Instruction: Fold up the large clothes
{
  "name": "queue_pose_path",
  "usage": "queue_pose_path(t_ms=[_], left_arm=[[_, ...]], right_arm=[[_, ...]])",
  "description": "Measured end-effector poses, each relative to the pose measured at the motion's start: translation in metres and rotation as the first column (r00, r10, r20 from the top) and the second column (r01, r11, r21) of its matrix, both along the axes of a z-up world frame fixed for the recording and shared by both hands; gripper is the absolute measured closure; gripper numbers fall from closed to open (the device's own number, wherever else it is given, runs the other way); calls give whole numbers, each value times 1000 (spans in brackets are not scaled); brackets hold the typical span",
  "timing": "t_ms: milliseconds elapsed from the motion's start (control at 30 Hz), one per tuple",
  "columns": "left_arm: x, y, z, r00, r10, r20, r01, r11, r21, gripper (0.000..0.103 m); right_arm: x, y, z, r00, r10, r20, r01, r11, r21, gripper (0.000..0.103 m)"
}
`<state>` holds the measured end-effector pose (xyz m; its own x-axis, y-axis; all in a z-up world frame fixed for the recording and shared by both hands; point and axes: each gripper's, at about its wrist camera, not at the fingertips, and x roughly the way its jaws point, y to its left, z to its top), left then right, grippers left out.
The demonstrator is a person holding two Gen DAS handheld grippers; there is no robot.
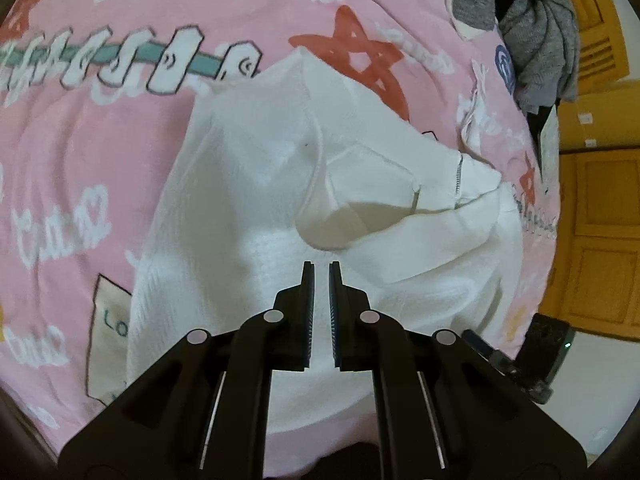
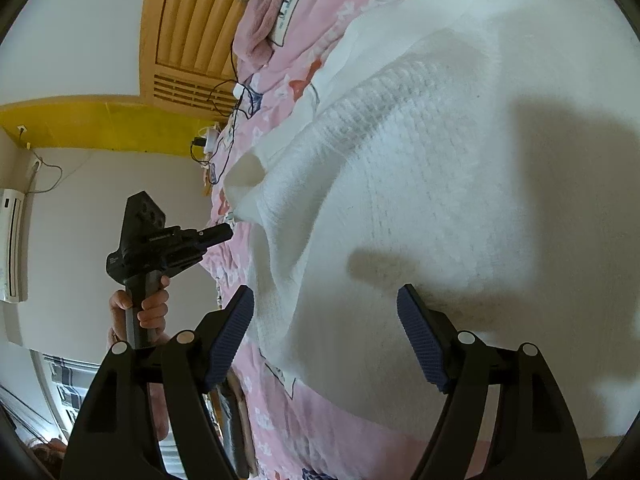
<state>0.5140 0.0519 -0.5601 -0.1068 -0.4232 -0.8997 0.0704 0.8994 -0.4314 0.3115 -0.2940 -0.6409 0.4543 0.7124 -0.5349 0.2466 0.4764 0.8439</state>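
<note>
A large white waffle-knit garment (image 1: 248, 184) with a zip lies spread on a pink printed bedspread (image 1: 80, 140). My left gripper (image 1: 321, 266) points steeply down over it, jaws almost together. In the right wrist view a hand holds that left gripper (image 2: 229, 230), and its tip pinches the garment's edge, which rises to it in a ridge. My right gripper (image 2: 326, 308) stands wide open low over the white garment (image 2: 460, 200). The cloth lies under its blue pads (image 2: 234, 328), which do not press on it.
Grey clothes (image 1: 536, 20) are heaped at the far side of the bed by a wooden headboard (image 2: 188, 32). Wooden cupboard doors (image 1: 600, 220) stand beyond the bed's edge. Cables and a charger (image 2: 208, 140) lie along one bed edge. A black device with a green light (image 1: 548, 344) sits at the lower right.
</note>
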Motion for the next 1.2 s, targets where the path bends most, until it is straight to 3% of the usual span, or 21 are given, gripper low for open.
queue_pose_path(t_ms=[33, 100, 133, 267, 467, 533, 567, 600, 667, 700, 733, 800, 900, 1000, 1067, 1100, 1167, 1200], left_arm=[[2, 3, -2, 1000, 21, -11, -21, 1000, -20, 90], [4, 7, -5, 998, 60, -6, -60, 997, -58, 4], [6, 11, -5, 996, 91, 11, -90, 991, -97, 7], [16, 13, -16, 990, 143, -17, -144, 983, -110, 7], [19, -6, -41, 977, 144, -155, -169, 972, -160, 10], [20, -13, -50, 974, 142, -177, -171, 972, -159, 26], [21, -17, -58, 968, 152, -199, -183, 972, -146, 47], [22, -19, -64, 962, 160, -221, -193, 971, -140, 60], [23, -21, -69, 956, 184, -227, -216, 968, -128, 68], [24, -21, -69, 957, 195, -214, -225, 966, -127, 83], [25, -20, -67, 959, 208, -192, -236, 962, -136, 91], [27, -19, -57, 969, 216, -122, -232, 963, -139, 96], [27, -19, -32, 975, 219, 26, -214, 967, -135, 97], [27, -17, -20, 969, 235, 76, -222, 963, -150, 97], [20, -8, 0, 937, 296, 184, -264, 947, -181, 97], [13, -7, 20, 907, 306, 290, -262, 948, -182, 97], [-2, -20, 61, 842, 232, 488, -178, 972, -156, 97], [-7, -24, 73, 816, 210, 539, -160, 977, -137, 97]], right_arm=[[0, 0, 0, 1000, 4, 1, -4, 1000, 1, 31], [0, 1, -1, 1000, 9, 1, -9, 1000, 4, 31], [-1, 2, -2, 1000, 10, 1, -10, 1000, 8, 31], [-2, 4, -2, 1000, 5, 0, -5, 1000, 16, 31], [-4, 3, -6, 1000, 1, -6, 0, 1000, 27, 31], [-4, 3, -7, 1000, -6, -8, 6, 999, 36, 31], [-4, 3, -8, 1000, -9, -9, 9, 999, 41, 31], [-5, 3, -8, 1000, -11, -8, 11, 999, 42, 31], [-7, 2, -8, 1000, -12, -4, 12, 999, 46, 31], [-8, 1, -8, 1000, -13, -2, 13, 999, 50, 31], [-10, 1, -9, 1000, -14, -1, 15, 998, 53, 31], [-11, -1, -11, 1000, -21, -1, 21, 998, 65, 32], [-13, -4, -14, 999, -32, -3, 33, 996, 88, 32], [-12, -6, -17, 999, -42, -8, 42, 994, 100, 32], [-13, -8, -18, 998, -56, -6, 57, 992, 109, 32], [-13, -10, -17, 998, -70, 0, 70, 991, 110, 31], [-11, -12, -13, 996, -89, 16, 87, 991, 104, 31], [-10, -13, -12, 995, -99, 24, 96, 991, 96, 31]])
